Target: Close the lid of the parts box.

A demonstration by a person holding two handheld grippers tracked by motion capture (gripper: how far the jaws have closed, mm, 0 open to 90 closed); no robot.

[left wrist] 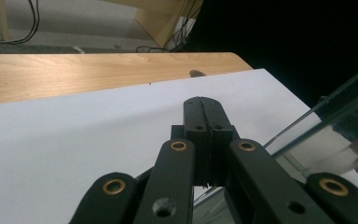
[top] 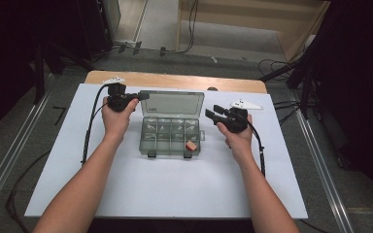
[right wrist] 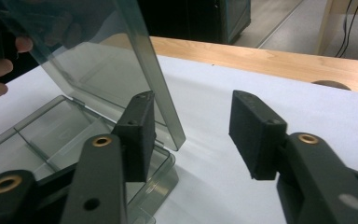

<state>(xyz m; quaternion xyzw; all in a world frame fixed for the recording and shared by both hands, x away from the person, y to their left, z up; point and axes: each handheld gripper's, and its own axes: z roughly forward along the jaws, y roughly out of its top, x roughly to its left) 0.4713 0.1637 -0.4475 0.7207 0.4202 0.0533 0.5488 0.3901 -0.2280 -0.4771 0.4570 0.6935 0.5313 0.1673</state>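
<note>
One orange block (top: 191, 145) in organizer (top: 148, 141).

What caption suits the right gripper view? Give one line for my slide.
Open right tool beside the raised lid of a clear compartment box on the white table.

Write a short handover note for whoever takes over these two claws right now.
Left claw: shut, empty, at the upper left corner of the raised lid.
Right claw: open, holding nothing, beside the lid's right edge.
Clear compartment box: middle of the white sheet, lid up; an orange piece sits in the front right compartment, small pale parts in the back row.
Done: box opened.
Left: probably closing the lid or handling the contents; I can't tell which.
</note>
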